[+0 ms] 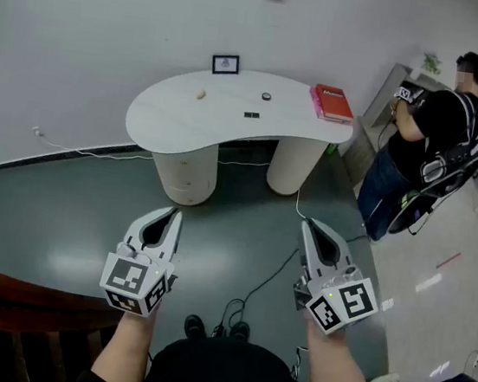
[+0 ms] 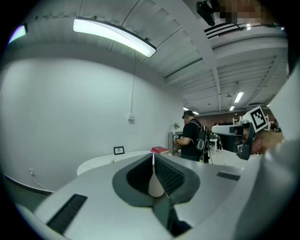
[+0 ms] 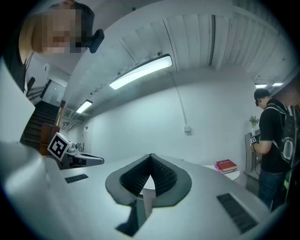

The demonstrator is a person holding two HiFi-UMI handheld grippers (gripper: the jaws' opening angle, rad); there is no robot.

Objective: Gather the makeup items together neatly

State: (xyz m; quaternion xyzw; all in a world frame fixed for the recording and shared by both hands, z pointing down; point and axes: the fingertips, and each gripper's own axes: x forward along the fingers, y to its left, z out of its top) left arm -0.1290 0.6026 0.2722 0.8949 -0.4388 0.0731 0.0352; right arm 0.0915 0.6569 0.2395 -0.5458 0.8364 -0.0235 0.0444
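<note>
On the table (image 1: 187, 122), a pale item (image 1: 201, 94), a dark round item (image 1: 267, 97) and a flat black item (image 1: 252, 115) are too small to identify, as is the picture frame's (image 1: 225, 63) content. The left gripper (image 2: 153, 157) hides most of the table in its own view.

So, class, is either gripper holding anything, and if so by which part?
Nothing is held. The left gripper and the right gripper both have their jaws shut together and empty, well short of the white table.

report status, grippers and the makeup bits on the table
Left gripper, right gripper shut, empty. Three makeup items spread apart on white table, far ahead. Floor cable in between.
</note>
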